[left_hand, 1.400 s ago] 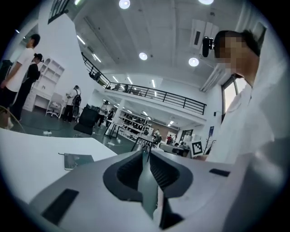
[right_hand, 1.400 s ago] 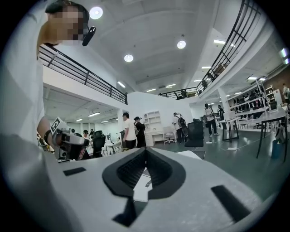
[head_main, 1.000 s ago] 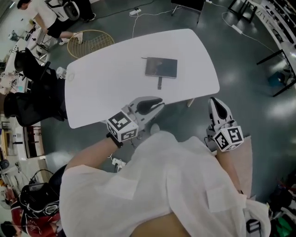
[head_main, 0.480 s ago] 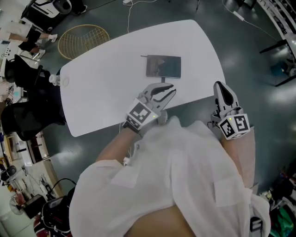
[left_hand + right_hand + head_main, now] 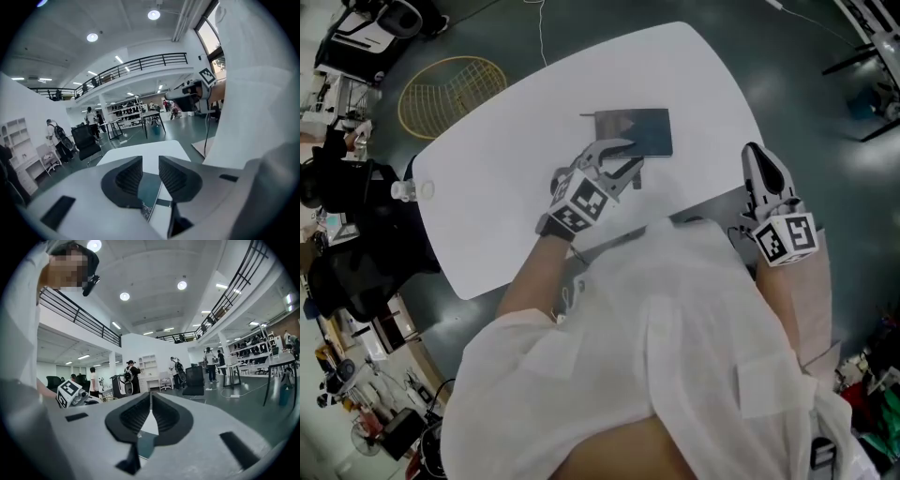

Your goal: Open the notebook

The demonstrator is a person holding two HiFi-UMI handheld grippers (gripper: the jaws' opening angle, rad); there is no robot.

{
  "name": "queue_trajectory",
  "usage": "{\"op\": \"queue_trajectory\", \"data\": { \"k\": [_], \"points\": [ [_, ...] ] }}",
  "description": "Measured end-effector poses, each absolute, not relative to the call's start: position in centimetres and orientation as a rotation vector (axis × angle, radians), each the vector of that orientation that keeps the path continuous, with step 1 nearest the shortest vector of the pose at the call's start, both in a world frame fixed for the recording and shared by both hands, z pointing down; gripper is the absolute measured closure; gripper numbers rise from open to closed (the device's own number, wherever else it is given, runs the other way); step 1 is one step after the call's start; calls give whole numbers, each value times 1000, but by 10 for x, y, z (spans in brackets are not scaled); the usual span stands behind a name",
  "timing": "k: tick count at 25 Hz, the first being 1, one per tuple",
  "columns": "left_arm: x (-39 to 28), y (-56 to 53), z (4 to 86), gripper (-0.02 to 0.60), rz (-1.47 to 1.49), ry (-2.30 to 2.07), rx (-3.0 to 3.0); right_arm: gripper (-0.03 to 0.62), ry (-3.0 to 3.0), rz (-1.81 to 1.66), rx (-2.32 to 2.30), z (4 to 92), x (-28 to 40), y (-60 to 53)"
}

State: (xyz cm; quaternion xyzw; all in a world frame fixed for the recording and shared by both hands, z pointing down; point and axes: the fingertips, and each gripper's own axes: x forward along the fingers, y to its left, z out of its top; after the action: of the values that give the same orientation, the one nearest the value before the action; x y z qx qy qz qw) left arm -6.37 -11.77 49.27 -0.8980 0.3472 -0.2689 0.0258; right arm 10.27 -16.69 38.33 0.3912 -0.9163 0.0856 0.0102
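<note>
A dark teal notebook [image 5: 636,131] lies shut on the white table [image 5: 506,178], with its strap toward me. My left gripper [image 5: 628,157] hangs over its near left corner, tilted down. Its jaws are opening, with a narrow gap and nothing between them. In the left gripper view the notebook [image 5: 149,190] shows just below the left gripper [image 5: 150,161]. My right gripper [image 5: 759,161] is shut, level at the table's right edge, apart from the notebook. In the right gripper view the right gripper [image 5: 150,399] has its pads together, and the notebook [image 5: 143,445] lies beyond.
A round wire basket [image 5: 450,82] stands on the floor beyond the table's left end. A small white object [image 5: 412,190] sits at the table's left edge. Dark chairs [image 5: 347,234] crowd the left side. My white sleeve covers the table's near edge.
My left gripper moved forward and down from the table's near edge to the notebook, and its jaws parted slightly. The right gripper moved forward to the table's right edge, still shut.
</note>
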Motion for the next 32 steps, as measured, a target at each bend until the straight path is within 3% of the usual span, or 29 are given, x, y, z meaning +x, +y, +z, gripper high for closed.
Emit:
{"op": "queue_trajectory", "data": {
  "k": [13,32],
  "points": [
    [-64,-166,571,376,-1182,883,-2790,576,-2830,335,1198,397,101,-209],
    [-55,-178,685,327,-1677,443,-2581,576,-2763,424,1234,422,114,-220]
  ]
}}
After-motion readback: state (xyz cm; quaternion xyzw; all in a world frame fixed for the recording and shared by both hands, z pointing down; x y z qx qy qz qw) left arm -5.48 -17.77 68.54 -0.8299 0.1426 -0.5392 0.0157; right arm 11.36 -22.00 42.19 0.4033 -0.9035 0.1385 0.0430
